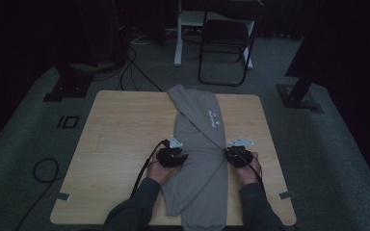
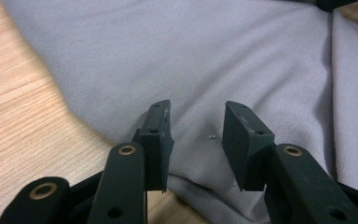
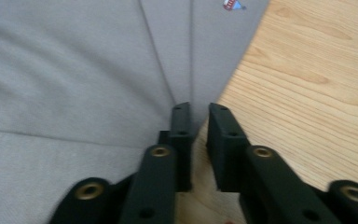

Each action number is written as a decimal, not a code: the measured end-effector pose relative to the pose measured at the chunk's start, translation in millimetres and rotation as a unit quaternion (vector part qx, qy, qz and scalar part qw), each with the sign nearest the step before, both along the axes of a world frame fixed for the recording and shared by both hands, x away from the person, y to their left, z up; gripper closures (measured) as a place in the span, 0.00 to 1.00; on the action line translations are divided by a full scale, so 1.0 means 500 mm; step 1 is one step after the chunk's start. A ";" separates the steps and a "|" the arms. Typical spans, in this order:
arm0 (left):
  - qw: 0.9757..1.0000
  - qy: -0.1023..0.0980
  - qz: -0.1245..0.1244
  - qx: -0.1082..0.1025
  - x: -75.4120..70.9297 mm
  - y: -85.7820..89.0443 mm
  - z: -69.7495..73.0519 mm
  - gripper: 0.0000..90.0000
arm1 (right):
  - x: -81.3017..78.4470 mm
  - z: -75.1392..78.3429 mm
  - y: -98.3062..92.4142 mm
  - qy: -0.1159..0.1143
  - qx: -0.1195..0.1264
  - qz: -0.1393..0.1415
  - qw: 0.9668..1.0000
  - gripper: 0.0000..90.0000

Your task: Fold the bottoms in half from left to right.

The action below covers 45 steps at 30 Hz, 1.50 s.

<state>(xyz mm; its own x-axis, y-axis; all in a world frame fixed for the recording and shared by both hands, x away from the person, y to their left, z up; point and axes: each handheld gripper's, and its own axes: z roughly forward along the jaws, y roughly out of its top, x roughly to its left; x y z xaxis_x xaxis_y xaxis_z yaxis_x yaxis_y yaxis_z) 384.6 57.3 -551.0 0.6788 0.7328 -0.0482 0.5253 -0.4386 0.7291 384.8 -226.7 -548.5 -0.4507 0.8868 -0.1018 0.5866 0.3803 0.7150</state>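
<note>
Two grippers: both parked on one grey shirt, pretty dim room tbh
surface point(image 1: 120, 144): light wood, square-ish
shirt point(image 1: 197, 154): long folded strip down the middle of the surface, running 12 to 6 o'clock, near end hanging over the front edge
logo point(image 1: 214, 118): small print toward 1 o'clock from the shirt's middle
left gripper point(image 1: 172, 157): at the shirt's 9 o'clock edge, fingers point(image 2: 157, 140) a moderate gap apart over the cloth, nothing pinched
right gripper point(image 1: 235, 155): at the 3 o'clock edge, fingers point(image 3: 182, 140) narrow, straddling the hem, not clamped
</note>
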 end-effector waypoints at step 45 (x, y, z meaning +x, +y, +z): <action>0.996 -0.014 0.081 -0.017 0.075 0.118 0.058 0.72 | 0.118 0.024 0.037 0.013 0.062 -0.007 0.998 0.67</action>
<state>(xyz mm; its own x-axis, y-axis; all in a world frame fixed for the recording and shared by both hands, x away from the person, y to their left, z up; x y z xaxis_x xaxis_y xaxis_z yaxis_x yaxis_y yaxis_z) 422.1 116.4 -522.2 0.5537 0.8307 -0.0576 0.5660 -0.3247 0.7578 443.7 -208.3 -536.5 -0.4386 0.8984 0.0210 0.6099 0.2805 0.7412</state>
